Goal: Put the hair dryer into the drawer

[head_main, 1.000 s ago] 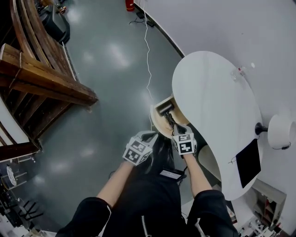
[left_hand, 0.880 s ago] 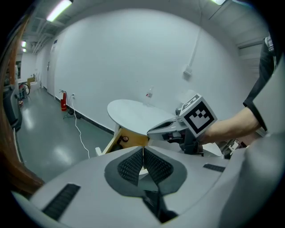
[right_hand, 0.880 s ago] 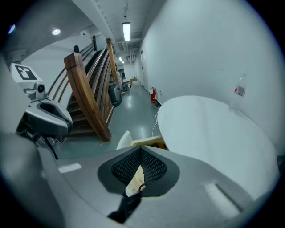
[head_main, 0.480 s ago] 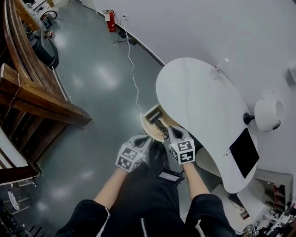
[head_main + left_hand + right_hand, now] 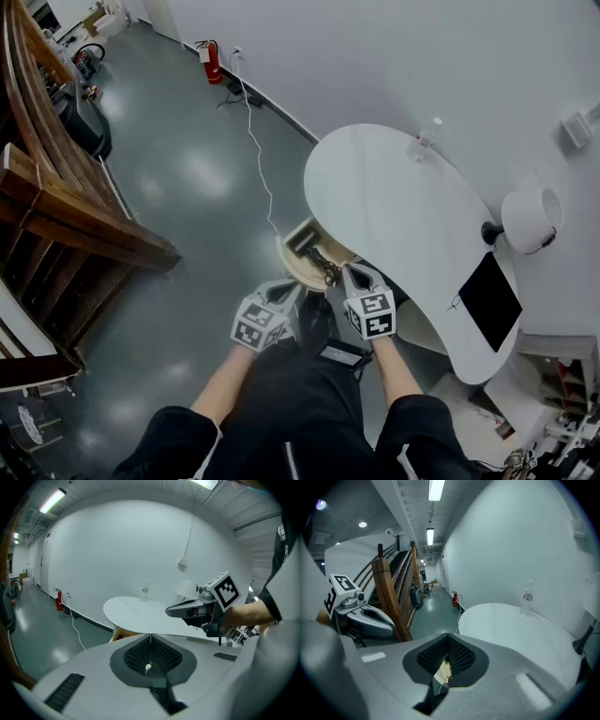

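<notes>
The wooden drawer (image 5: pixel 287 257) stands pulled out from under the white oval table (image 5: pixel 394 211). In it lies the dark hair dryer (image 5: pixel 312 240), its cord bunched at the near end. My left gripper (image 5: pixel 292 290) hovers just short of the drawer's near rim, and my right gripper (image 5: pixel 350 273) is over the drawer's right corner. In the left gripper view, the left gripper (image 5: pixel 150 642) has its pads pressed together with nothing between them, and the right gripper (image 5: pixel 194 609) shows above the table's edge. The right gripper (image 5: pixel 447 654) is likewise shut and empty.
On the table stand a water bottle (image 5: pixel 422 144), a white lamp (image 5: pixel 529 218) and a black tablet (image 5: pixel 487 301). A white cable (image 5: pixel 257 150) runs across the grey floor to the wall by a fire extinguisher (image 5: pixel 207 49). A wooden staircase (image 5: pixel 80 225) is at left.
Both grippers have lifted up and drawn back from the drawer, the right one more. The hair dryer stays in the drawer.
</notes>
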A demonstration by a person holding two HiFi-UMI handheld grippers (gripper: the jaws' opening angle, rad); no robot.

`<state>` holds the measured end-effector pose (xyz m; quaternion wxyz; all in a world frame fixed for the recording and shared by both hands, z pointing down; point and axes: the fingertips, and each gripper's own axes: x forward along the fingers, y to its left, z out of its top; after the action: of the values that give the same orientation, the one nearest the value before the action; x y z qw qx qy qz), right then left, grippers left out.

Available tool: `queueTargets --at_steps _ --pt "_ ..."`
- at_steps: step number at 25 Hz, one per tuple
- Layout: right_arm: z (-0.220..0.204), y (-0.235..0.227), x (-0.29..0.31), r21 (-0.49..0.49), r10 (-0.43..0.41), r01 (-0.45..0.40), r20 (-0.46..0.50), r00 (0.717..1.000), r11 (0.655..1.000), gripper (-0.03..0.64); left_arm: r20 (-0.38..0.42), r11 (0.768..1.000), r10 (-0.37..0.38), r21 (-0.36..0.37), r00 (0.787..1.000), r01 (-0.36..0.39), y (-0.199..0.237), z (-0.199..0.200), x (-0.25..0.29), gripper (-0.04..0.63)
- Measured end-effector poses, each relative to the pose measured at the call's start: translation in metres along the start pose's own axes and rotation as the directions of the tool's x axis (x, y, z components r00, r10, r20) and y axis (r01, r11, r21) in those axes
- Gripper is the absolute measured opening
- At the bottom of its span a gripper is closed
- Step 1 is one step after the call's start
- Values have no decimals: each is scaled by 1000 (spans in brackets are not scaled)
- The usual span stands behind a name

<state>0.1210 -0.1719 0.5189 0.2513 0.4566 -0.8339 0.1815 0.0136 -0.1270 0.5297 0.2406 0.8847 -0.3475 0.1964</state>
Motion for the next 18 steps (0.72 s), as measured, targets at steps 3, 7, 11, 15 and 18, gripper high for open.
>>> queueTargets --at_steps 3,7,11,15,18 --pt "-1 1 -5 12 5 -5 4 1000 1000 5 2 1000 3 -2 1000 -3 0 -1 0 14" --pt "1 -1 -8 0 7 -7 0 1000 1000 5 -4 1000 -2 2 1000 2 -1 -3 3 14" --pt "1 2 -7 -11 13 -13 -5 1000 1000 5 -9 1000 -4 3 1000 4 -2 -6 2 14" --pt "3 6 -4 -17 21 -22 -10 1000 1000 5 -18 1000 -1 15 1000 2 -2 -8 2 14" --pt "3 6 0 -14 26 -27 -11 1000 1000 5 -21 1000 -7 9 1000 7 -1 -10 4 14"
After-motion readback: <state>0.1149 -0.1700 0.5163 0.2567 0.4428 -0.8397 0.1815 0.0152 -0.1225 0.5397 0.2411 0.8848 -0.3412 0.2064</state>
